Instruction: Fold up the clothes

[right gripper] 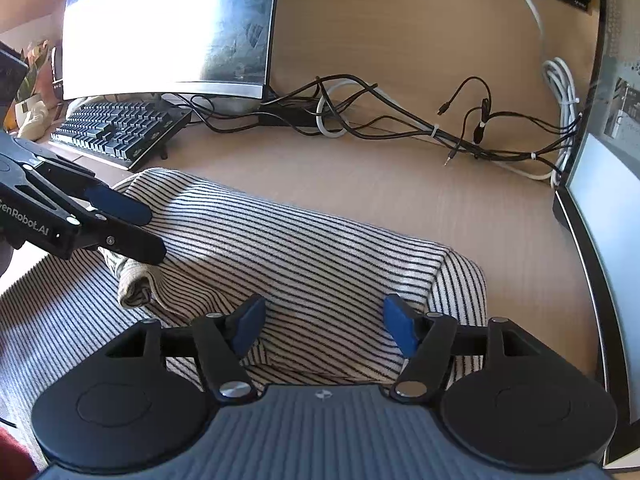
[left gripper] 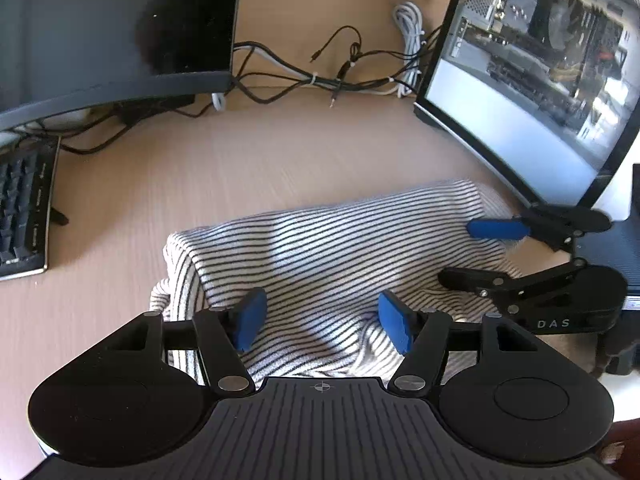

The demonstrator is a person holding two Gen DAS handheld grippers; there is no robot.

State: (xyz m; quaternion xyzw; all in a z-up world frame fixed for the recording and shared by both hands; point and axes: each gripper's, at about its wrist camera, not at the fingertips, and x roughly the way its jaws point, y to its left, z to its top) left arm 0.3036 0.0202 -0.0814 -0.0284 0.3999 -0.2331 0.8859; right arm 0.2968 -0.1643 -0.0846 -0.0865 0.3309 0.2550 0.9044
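Note:
A black-and-white striped garment [left gripper: 320, 248] lies folded into a thick bundle on the wooden desk [left gripper: 240, 160]. My left gripper [left gripper: 323, 322] hovers over its near left part. Its blue pads [left gripper: 250, 320] stand wide apart and open, and no cloth is pinched between them. In the right wrist view the striped garment [right gripper: 304, 248] has a rolled end at its left, where the left gripper [right gripper: 154, 232] reaches in. My right gripper [right gripper: 325, 328] is open above the bundle's near right part. From the left wrist view the right gripper [left gripper: 468, 254] sits at the garment's right end.
A dark monitor [left gripper: 112, 28] and a black keyboard [left gripper: 24, 208] stand at the back left. A tangle of black and white cables [left gripper: 320, 76] runs along the back wall. A glass-sided computer case [left gripper: 540, 80] stands close to the garment's right end.

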